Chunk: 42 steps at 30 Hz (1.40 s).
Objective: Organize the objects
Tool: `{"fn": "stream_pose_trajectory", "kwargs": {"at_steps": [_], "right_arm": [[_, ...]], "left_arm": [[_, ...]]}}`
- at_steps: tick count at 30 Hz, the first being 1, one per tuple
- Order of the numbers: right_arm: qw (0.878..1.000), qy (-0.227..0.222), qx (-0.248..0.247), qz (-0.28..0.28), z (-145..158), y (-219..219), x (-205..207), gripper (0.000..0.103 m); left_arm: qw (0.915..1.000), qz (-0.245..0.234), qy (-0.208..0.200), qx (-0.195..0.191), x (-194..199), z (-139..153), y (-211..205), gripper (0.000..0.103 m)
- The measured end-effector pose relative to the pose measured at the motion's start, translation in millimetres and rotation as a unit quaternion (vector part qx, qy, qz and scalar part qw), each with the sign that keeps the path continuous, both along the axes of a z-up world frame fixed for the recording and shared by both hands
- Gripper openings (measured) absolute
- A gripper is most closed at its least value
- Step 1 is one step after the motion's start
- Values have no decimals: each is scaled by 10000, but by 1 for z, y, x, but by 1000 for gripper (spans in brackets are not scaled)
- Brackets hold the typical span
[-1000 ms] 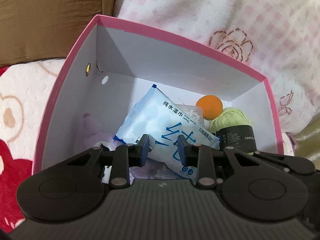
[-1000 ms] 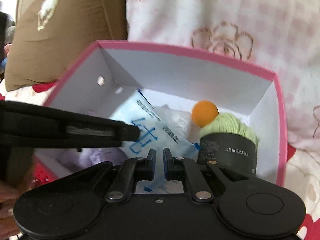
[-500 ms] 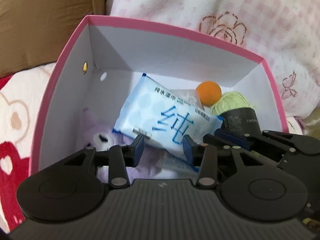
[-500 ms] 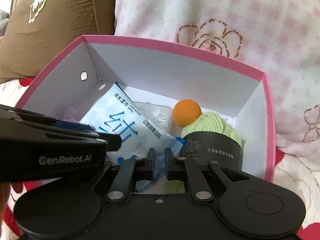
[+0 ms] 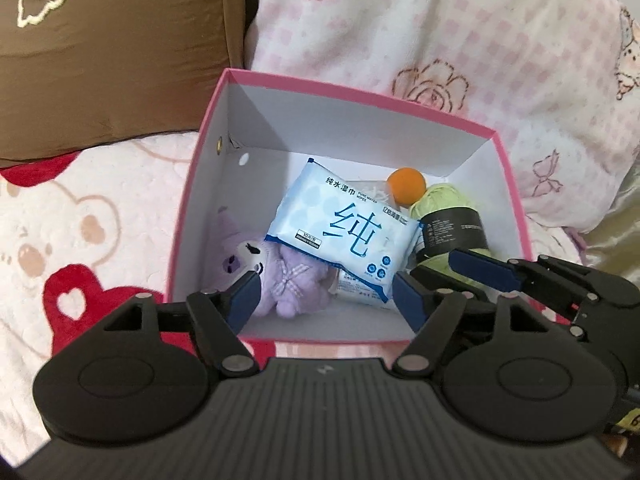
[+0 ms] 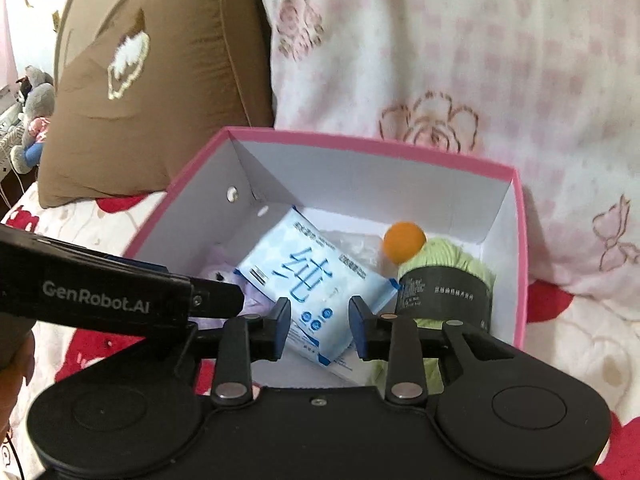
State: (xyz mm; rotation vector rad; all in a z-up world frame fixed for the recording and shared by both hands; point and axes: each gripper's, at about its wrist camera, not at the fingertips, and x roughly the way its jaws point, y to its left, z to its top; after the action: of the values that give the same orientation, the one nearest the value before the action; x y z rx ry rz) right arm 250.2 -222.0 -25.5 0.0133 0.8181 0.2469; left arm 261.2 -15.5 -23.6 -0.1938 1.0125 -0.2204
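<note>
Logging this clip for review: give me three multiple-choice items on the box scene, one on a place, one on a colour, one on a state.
1. Where does the wipes pack lie?
A. in the box, partly over the plush
B. on the blanket
C. between jaws

2. What colour is the ball?
A. purple
B. orange
C. green

3. Does the left gripper hold anything?
A. the yarn
B. the pack
C. nothing

Answers: A, the pack's lower edge covers the plush; B, it is orange beside green yarn; C, its opening jaws are empty.
</note>
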Motion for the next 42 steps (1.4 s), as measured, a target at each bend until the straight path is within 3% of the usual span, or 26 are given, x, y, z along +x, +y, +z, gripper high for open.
{"fn": "stream_pose_trajectory", "kwargs": {"at_steps": [4, 13, 18, 28, 32, 42], "right_arm": [[9999, -53, -97, 34, 18, 3, -14, 42], [9997, -226, -78, -3, 50, 6, -36, 51], [9994, -318, -151, 39, 63, 15, -50, 55], [9993, -328, -195, 32, 73, 19, -85, 57], [9991, -377, -190, 3, 78, 19, -98, 64], [9986, -463, -198, 131, 86, 19, -129, 65]], "left_arm": [[10000, -22, -65, 37, -13, 16, 4, 84], [9998, 52, -204, 54, -43, 47, 21, 92], [9994, 53, -329, 80, -58, 64, 25, 95], [9991, 113, -371, 195, -92, 71, 38, 95], [9986, 130, -467, 218, -106, 78, 43, 95], [9980, -18, -564, 301, -136, 87, 39, 96]]}}
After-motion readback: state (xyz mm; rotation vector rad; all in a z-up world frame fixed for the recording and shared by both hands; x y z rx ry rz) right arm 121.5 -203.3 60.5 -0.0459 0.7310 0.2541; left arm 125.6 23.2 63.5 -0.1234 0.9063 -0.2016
